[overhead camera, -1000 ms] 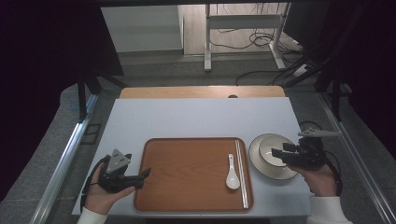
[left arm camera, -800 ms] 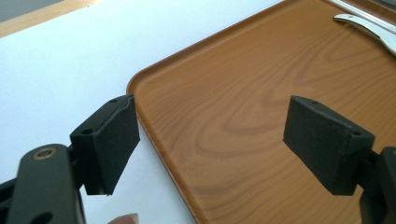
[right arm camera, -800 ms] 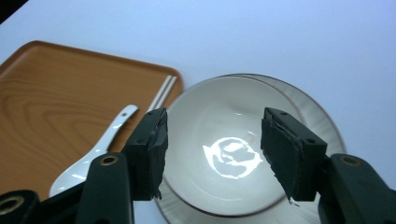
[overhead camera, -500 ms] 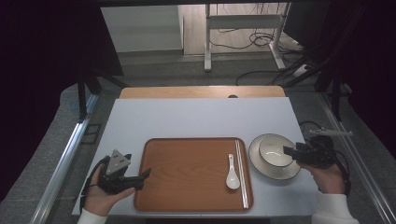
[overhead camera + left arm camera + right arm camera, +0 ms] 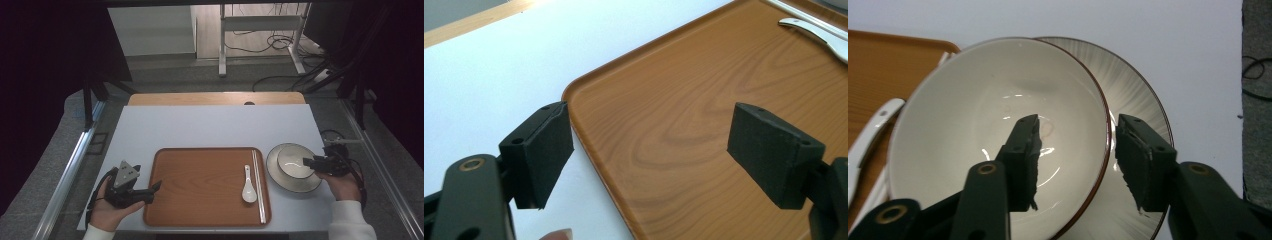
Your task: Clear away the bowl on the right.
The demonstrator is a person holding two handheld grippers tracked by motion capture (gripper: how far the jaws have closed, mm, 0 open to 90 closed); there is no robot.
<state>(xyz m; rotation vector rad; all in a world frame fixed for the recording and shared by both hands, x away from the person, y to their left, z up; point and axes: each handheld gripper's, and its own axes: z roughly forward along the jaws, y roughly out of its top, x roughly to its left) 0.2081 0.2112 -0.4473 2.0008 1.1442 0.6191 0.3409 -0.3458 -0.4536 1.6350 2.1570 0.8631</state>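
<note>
At the lower right of the high view, the right gripper (image 5: 309, 162) has been lowered over the bowl (image 5: 292, 161), which sits on the plate (image 5: 280, 176) just right of the tray (image 5: 200, 155). Its jaws have just been closing astride the near rim, one inside and one outside, not yet pressed on it, so a grasp seems imminent. The left gripper (image 5: 156, 187) is held wide apart at the tray's left edge.

The bowl (image 5: 998, 135) looks like glossy glazed ceramic, the tray (image 5: 200, 185) like smooth wood-grain, and the table (image 5: 210, 127) is matt white.

L hand-held gripper (image 5: 156, 187) jaws wide apart; R hand-held gripper (image 5: 306, 162) jaws just narrowing, unclamped
</note>
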